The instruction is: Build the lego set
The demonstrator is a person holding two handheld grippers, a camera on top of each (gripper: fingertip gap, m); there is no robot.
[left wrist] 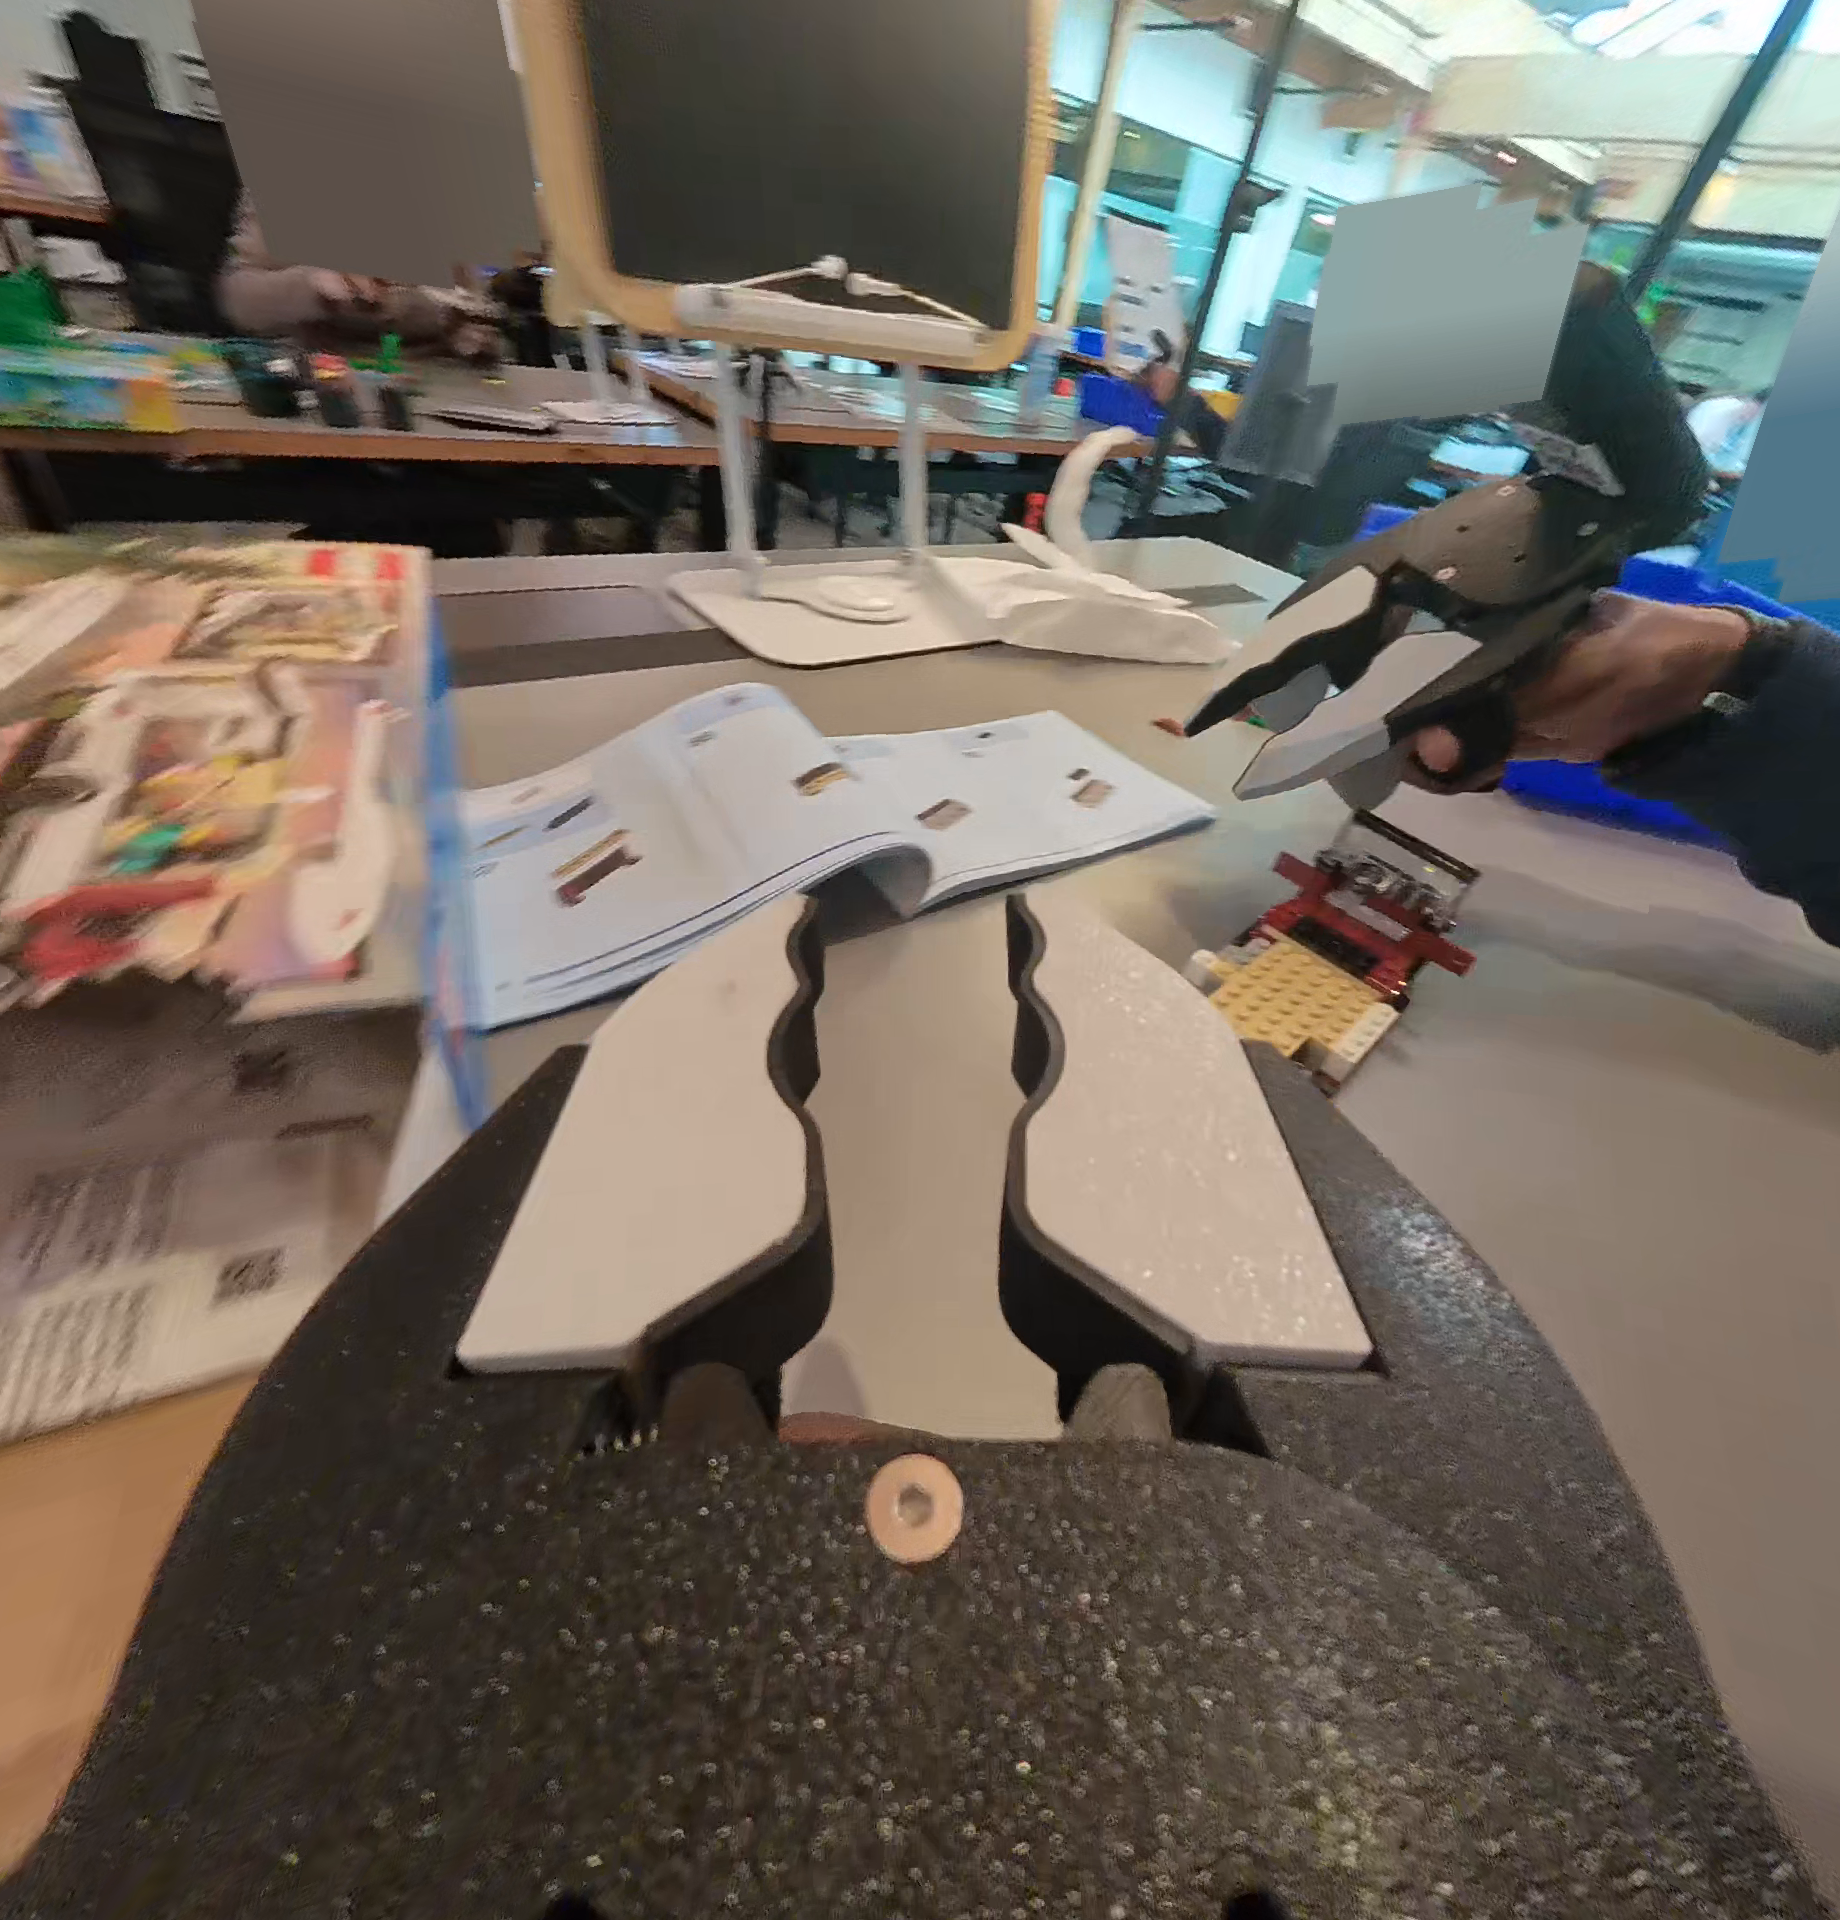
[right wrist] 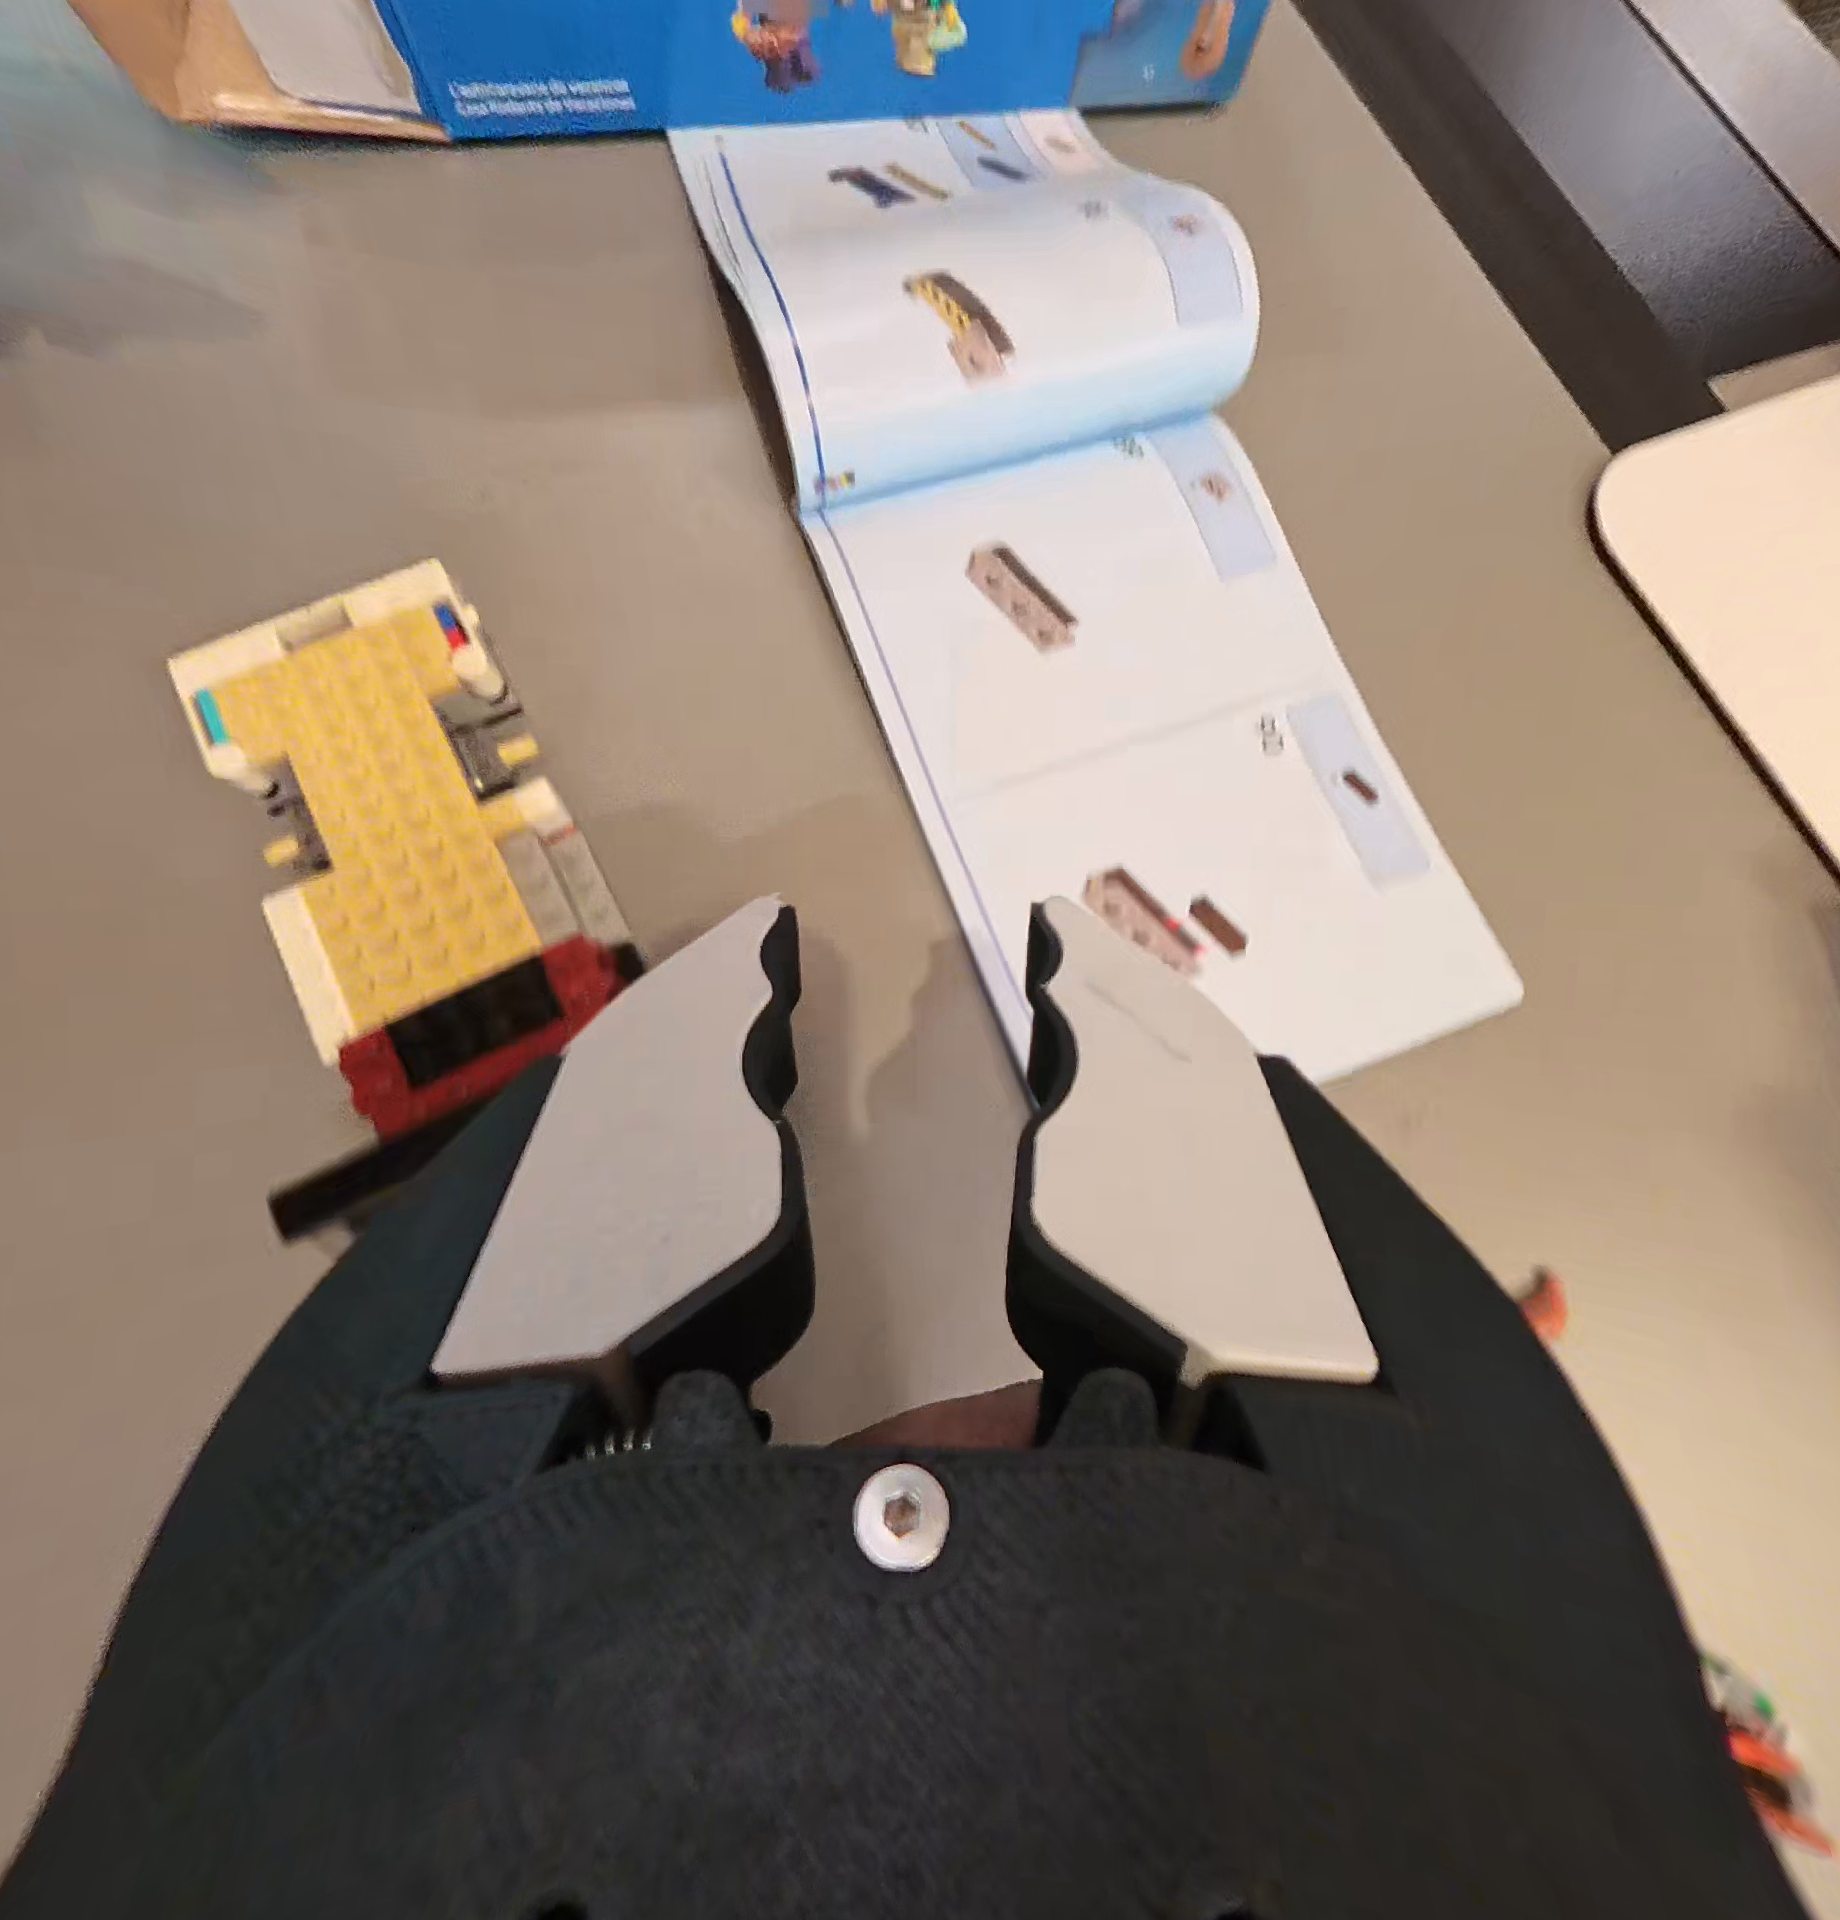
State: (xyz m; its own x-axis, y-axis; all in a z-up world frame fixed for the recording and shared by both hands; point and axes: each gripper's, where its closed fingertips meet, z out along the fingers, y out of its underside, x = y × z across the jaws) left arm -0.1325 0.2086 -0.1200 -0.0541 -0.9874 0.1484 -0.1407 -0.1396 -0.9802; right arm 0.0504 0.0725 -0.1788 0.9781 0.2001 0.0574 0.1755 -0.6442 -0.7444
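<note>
Toy box (left wrist: 168, 790) blurred — cut off at left edge.

We note bright, even indoor light with soft shadows, motion blur smearing the box (left wrist: 168, 831) at left, and wide-angle bending along every picture edge.

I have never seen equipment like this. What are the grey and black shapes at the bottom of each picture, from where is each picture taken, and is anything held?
There is no robot. A person holds a two-finger gripper in each hand, and a camera on each gripper looks forward along its fingers.

One picture comes from the left gripper, the other from the right gripper. The left view also shows the right gripper farther off, in the person's hand.

Both grippers are open and hold nothing; only grey table shows between the fingers.

On the table lie an open instruction booklet, a partly built brick model in yellow, white and red, and a toy box.
</note>
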